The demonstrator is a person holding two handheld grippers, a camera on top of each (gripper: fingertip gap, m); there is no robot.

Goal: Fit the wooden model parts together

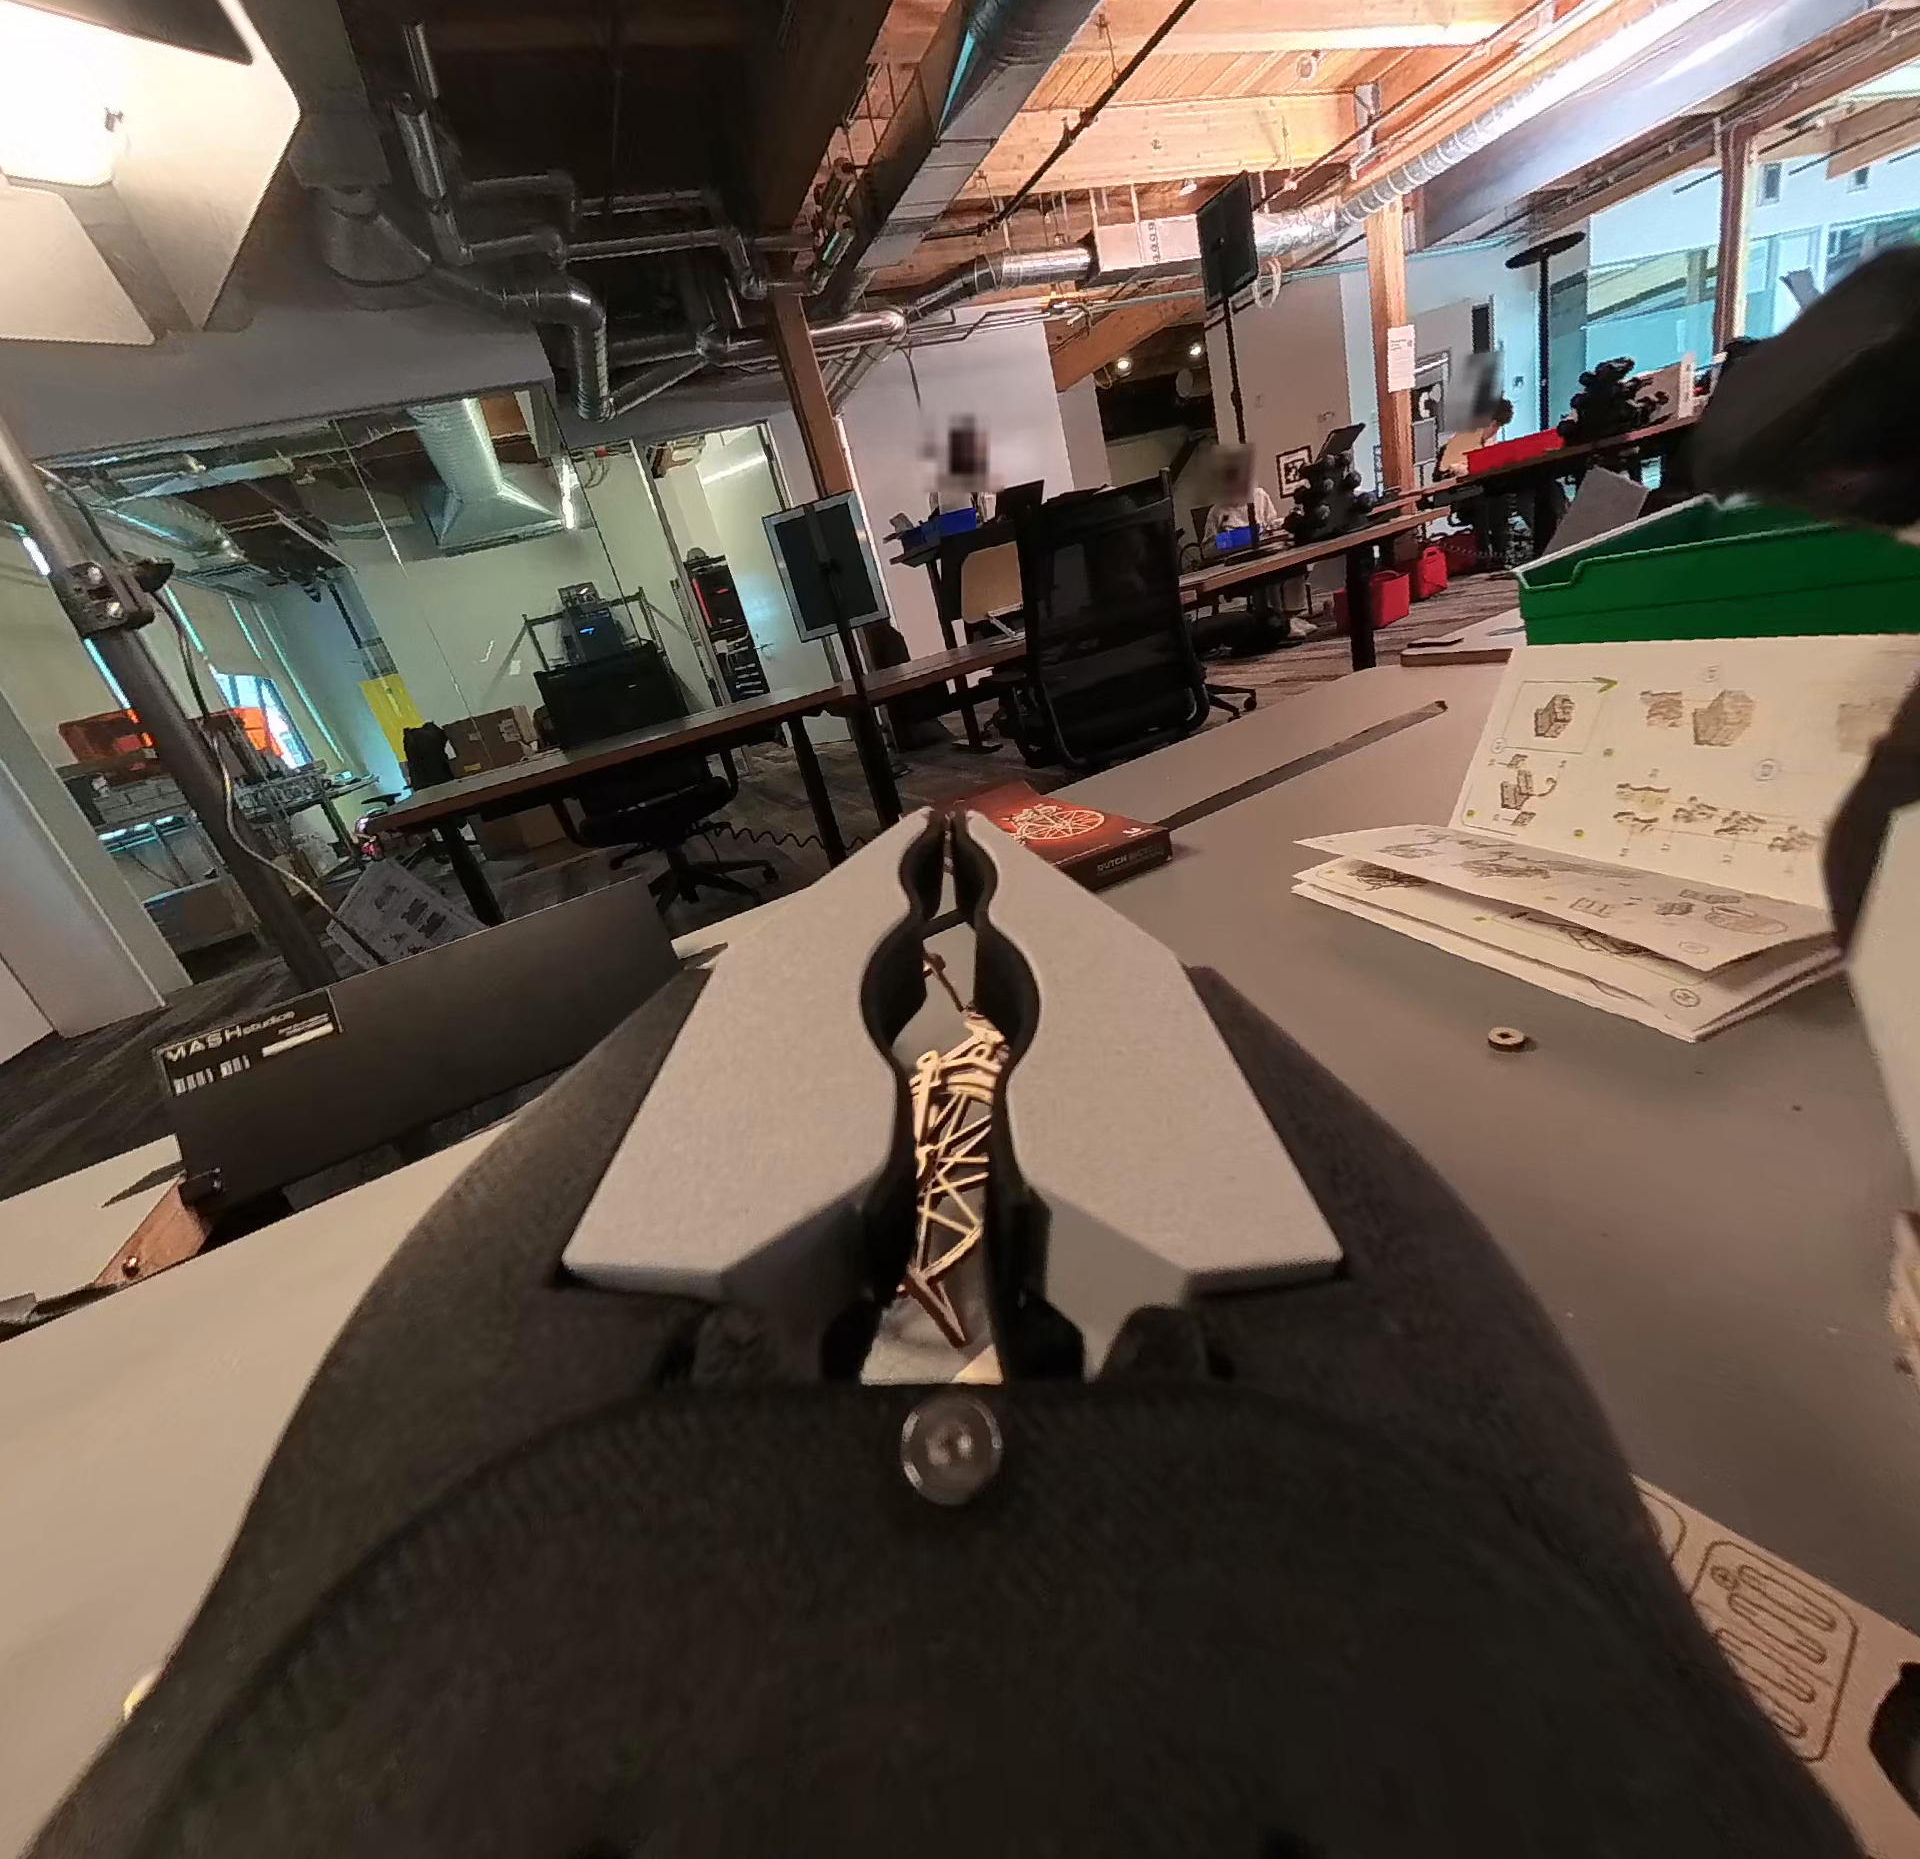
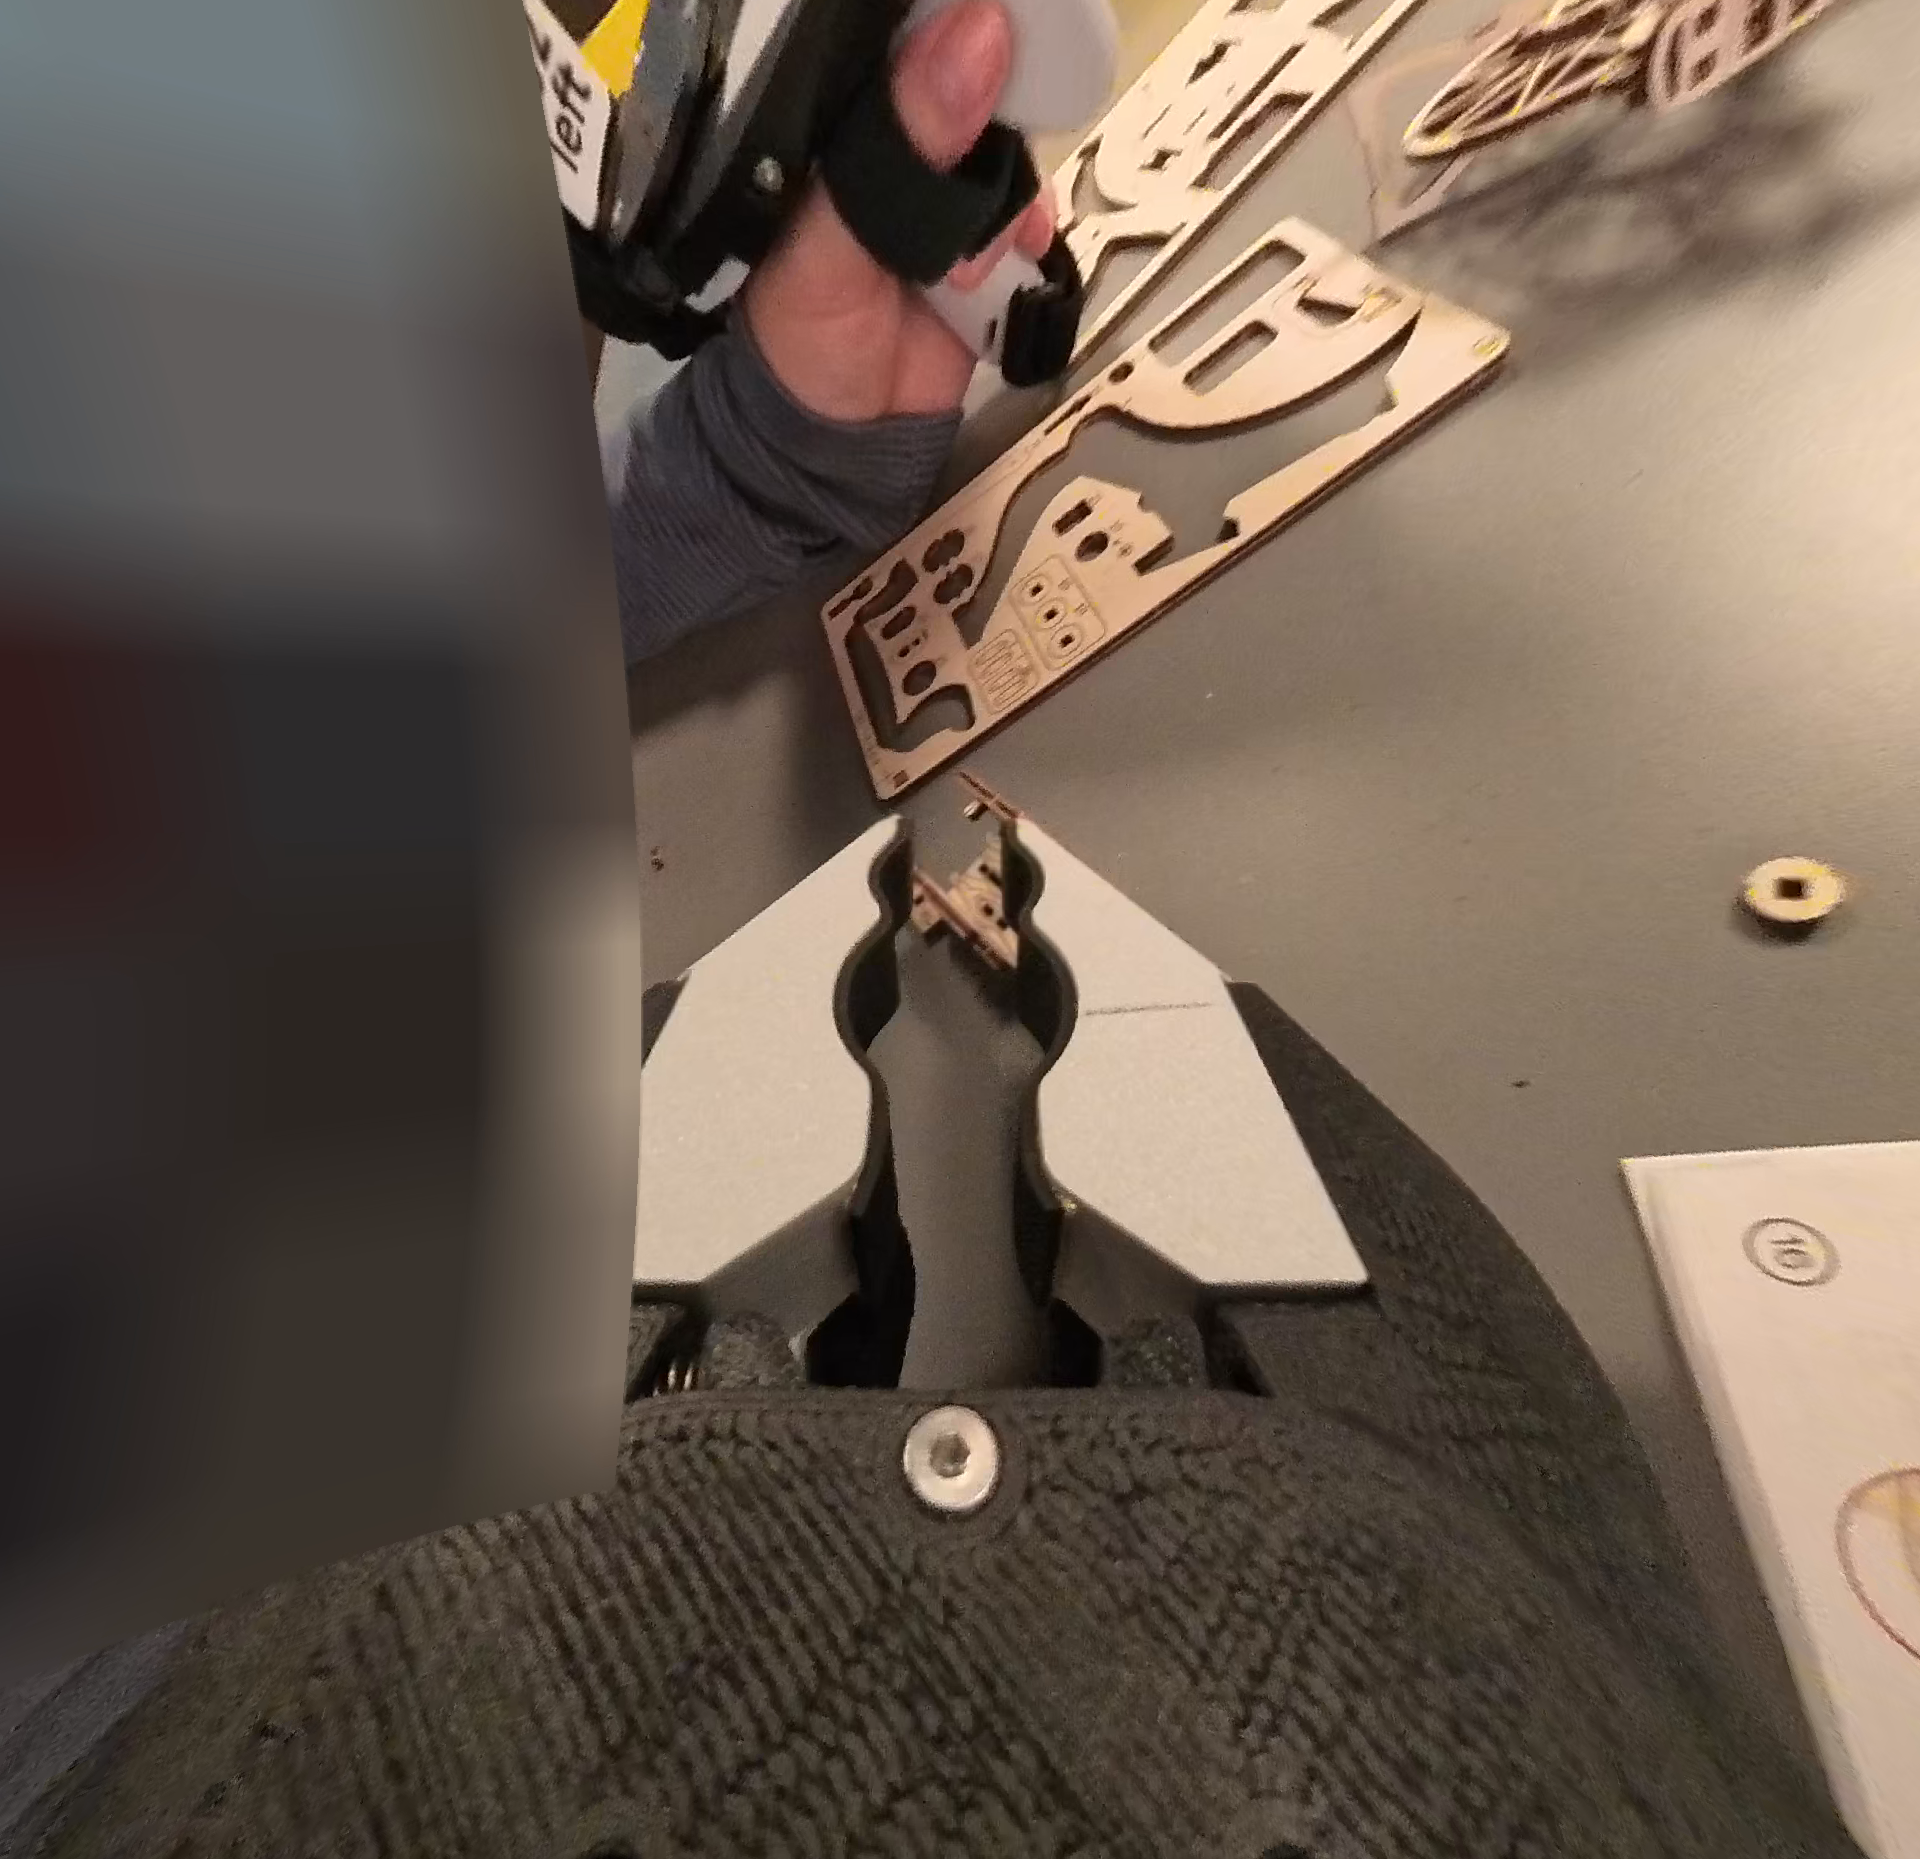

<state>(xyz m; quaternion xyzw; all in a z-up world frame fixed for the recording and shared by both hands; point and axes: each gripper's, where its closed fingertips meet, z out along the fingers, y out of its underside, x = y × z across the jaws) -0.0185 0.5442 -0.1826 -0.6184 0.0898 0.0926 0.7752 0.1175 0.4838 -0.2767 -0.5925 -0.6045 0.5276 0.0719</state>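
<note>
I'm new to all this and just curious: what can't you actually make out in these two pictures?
- Left wrist view: the lattice wooden part is mostly hidden between the left gripper fingers.
- Right wrist view: a blur patch covers the left side; the small wooden piece in the right gripper is too small to identify.

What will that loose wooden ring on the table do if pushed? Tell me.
The wooden ring lies flat on the grey table, so it would probably slide, not roll. It looks thin and small, so likely very light and easily flicked away. Its low profile could make pinching with the right hand-held gripper awkward.
</note>
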